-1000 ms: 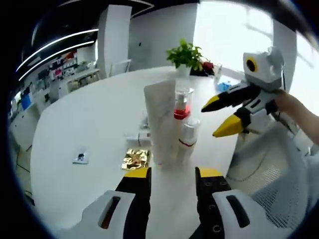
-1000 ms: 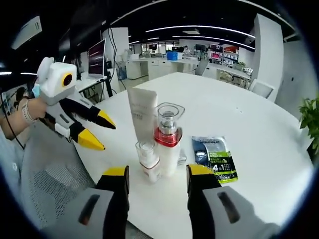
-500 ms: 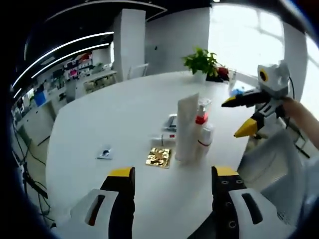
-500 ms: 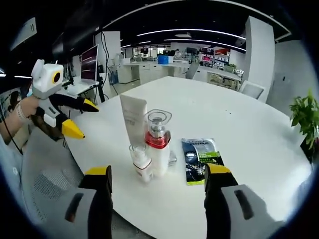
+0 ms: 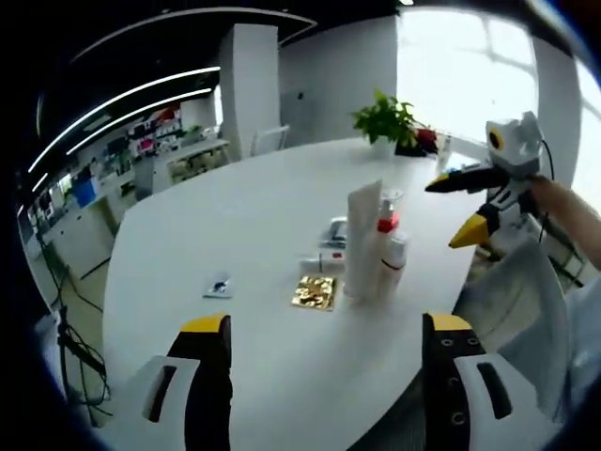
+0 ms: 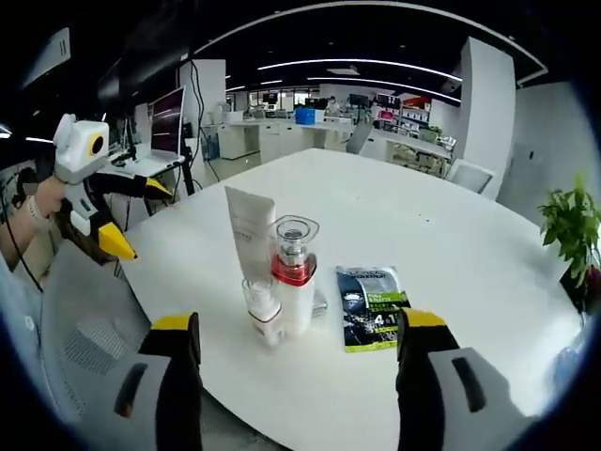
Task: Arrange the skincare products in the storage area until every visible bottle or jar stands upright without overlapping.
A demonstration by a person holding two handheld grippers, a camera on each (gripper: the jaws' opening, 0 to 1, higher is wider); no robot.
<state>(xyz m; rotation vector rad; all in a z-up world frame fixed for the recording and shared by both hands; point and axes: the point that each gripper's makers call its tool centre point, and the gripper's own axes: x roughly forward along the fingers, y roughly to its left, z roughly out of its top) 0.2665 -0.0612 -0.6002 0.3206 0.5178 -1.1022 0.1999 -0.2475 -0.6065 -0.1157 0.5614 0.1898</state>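
Three skincare products stand upright in a tight group on the white round table. They are a tall white tube, a pump bottle with a red collar and clear cap, and a small clear-capped bottle. In the left gripper view the tube hides most of the pump bottle, with the small bottle beside them. My left gripper is open and empty, well short of the group. My right gripper is open and empty too. Each shows in the other's view: the right gripper and the left gripper.
A gold sachet and a small white item lie flat by the group. A dark blue-green sachet lies beyond it. A small packet lies apart. A potted plant stands at the far edge. A mesh chair sits at the table's rim.
Both cameras have pulled back from the group, so it looks smaller. Both grippers' jaws have spread wider. The three products stand as before.
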